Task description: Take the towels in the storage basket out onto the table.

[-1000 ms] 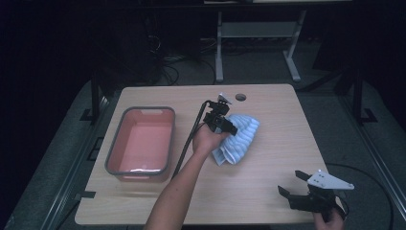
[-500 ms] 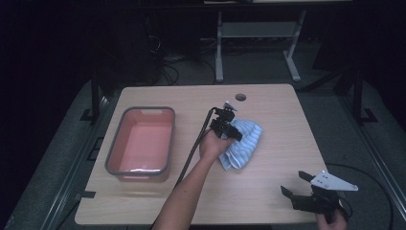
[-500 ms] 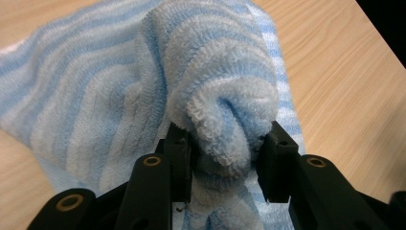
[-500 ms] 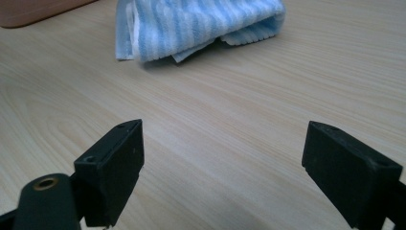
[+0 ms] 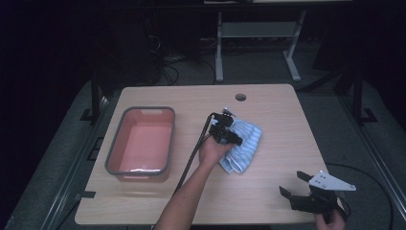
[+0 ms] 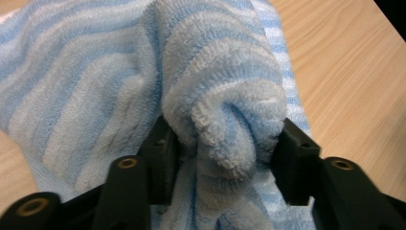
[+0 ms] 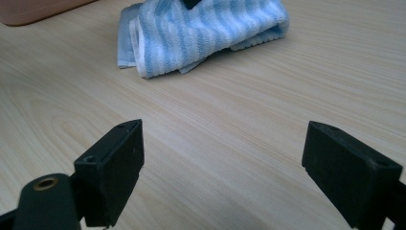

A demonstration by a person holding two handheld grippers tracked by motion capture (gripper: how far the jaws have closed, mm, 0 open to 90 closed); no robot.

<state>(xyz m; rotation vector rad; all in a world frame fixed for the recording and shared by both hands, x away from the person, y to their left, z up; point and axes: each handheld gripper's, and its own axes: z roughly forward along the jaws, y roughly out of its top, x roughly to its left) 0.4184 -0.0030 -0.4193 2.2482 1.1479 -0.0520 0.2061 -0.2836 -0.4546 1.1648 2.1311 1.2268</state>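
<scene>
left tongs (image 6: 222,143): the jaws have just been opening, and a rolled fold of the blue-and-white striped towel (image 6: 143,81) sits between them. the pads flank the fold and appear to touch its sides loosely rather than pinch it, so the grip reads as being let go. this suggests the towel is being set down, or the hold shifted for another fold.

towel, high view (image 5: 244,146): bunched on the wooden table (image 5: 282,110), right of centre, just under the left tongs (image 5: 229,135) and well apart from the pink tub (image 5: 142,142) at the left.

right tongs (image 7: 222,172): jaws spread wide over bare wood with nothing between them; in the high view they (image 5: 297,189) hover near the table's front right corner, apart from the towel.

against the earlier frames: the left hand has sunk a little toward the table and its jaws stand wider; the towel lies in nearly the same spot, slightly flatter. the right tongs and the tub are unchanged.
</scene>
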